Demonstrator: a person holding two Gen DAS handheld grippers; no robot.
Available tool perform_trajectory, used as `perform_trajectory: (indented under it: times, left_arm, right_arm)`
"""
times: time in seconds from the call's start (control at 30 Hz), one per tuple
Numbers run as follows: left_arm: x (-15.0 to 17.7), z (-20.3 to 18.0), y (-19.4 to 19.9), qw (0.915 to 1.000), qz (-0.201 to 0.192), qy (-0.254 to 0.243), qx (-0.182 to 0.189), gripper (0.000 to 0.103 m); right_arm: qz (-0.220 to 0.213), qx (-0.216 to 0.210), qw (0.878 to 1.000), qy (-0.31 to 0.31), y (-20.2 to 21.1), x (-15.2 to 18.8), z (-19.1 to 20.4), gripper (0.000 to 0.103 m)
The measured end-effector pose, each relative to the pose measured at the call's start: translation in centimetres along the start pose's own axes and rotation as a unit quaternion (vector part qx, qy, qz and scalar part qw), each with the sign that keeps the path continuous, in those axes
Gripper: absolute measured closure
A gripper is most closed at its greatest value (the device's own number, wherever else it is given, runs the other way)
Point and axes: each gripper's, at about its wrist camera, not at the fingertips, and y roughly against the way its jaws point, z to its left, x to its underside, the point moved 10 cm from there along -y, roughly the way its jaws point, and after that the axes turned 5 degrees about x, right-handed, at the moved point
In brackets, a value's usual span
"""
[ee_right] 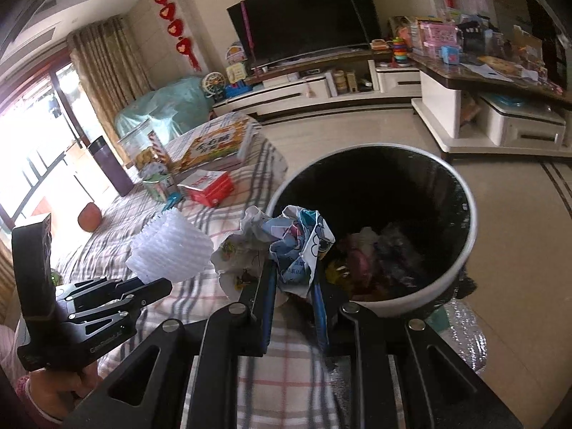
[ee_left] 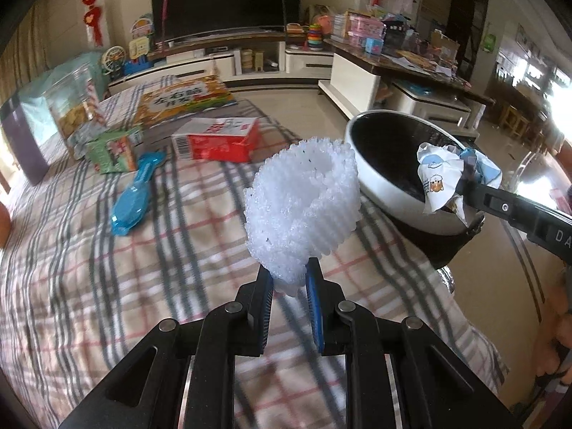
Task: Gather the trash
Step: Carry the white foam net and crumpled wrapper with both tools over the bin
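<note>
Trash carried to the bin

Left gripper (ee_left: 289, 279) pinches a white foam net (ee_left: 302, 207) above the checked cloth (ee_left: 107, 279). Right gripper (ee_right: 294, 279) clamps crumpled paper (ee_right: 286, 246) at the bin's rim (ee_right: 468, 250). Best to bring each piece fully over the opening before letting go.
</note>
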Motion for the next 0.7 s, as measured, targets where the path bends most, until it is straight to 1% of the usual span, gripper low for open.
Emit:
perform_trajectory:
  times: [0.47, 0.7]
  left_arm:
    - [-2.5, -3.7, -2.8, 0.9993, 0.010, -0.035, 0.012, 0.086]
    - [-3.9, -5.2, -3.9, 0.9986, 0.009, -0.050, 0.014, 0.086]
  right_arm:
    - [0.001, 0.036, 0.999, -0.019, 0.5, -1.4, -4.5, 0.084]
    - [0.006, 0.050, 0.999, -0.020, 0.4, -2.0, -6.0, 0.084]
